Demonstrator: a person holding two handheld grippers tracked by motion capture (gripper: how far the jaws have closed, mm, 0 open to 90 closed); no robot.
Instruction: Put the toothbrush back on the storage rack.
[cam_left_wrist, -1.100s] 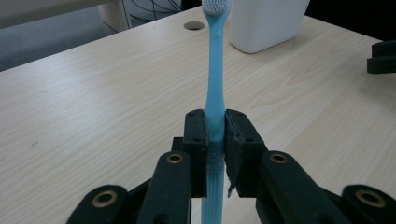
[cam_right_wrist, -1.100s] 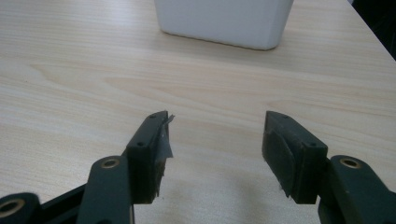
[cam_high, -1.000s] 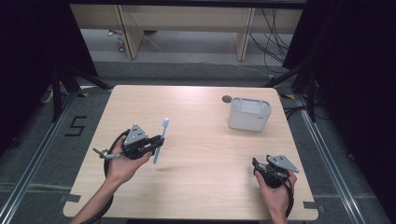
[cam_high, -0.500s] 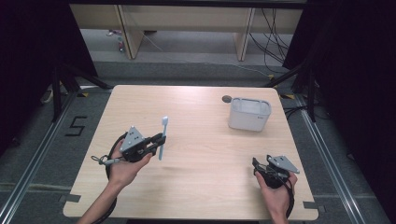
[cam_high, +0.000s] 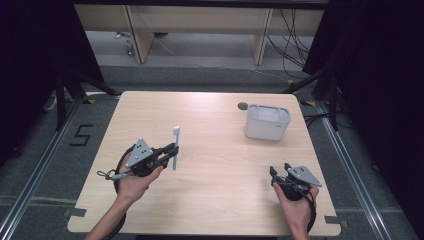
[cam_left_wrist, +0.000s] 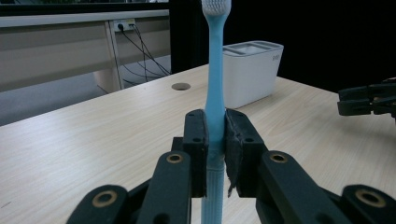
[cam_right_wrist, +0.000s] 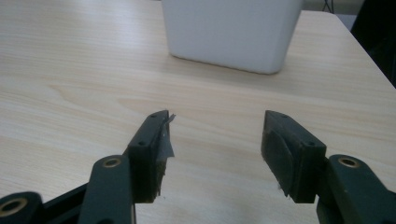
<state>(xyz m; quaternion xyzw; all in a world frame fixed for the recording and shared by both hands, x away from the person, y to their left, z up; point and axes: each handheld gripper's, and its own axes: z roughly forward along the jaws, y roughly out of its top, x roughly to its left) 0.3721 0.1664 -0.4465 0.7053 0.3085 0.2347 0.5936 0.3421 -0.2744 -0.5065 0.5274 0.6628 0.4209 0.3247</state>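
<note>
A: High view. The left gripper (cam_high: 171, 153) is clamped on a light blue toothbrush (cam_high: 175, 146), bristle head pointing away from the person, over the near-left part of the table (cam_high: 210, 200).

B: And the right gripper (cam_high: 281, 171)?

A: Jaws apart, nothing between them, low over the near-right corner, close to the front and right edges. A white box (cam_high: 267, 121) stands toward the far-right corner, a small round hole (cam_high: 243, 105) just beside it. Bare wood lies between toothbrush and box.

B: Left gripper view?

A: The toothbrush (cam_left_wrist: 215, 93) stands upright between the pads, pinched low on its smooth handle; ribbed grip below, white bristles at the top. Behind it is the box (cam_left_wrist: 250, 70), open-topped, with the hole (cam_left_wrist: 180, 86) to its left. The right gripper's black tips (cam_left_wrist: 366, 99) show at the right edge.

B: Right gripper view?

A: The right gripper (cam_right_wrist: 215, 140) shows its jaws wide over bare wood. The box (cam_right_wrist: 231, 32) is straight ahead, apart from the tips, with the table's right edge near.
</note>
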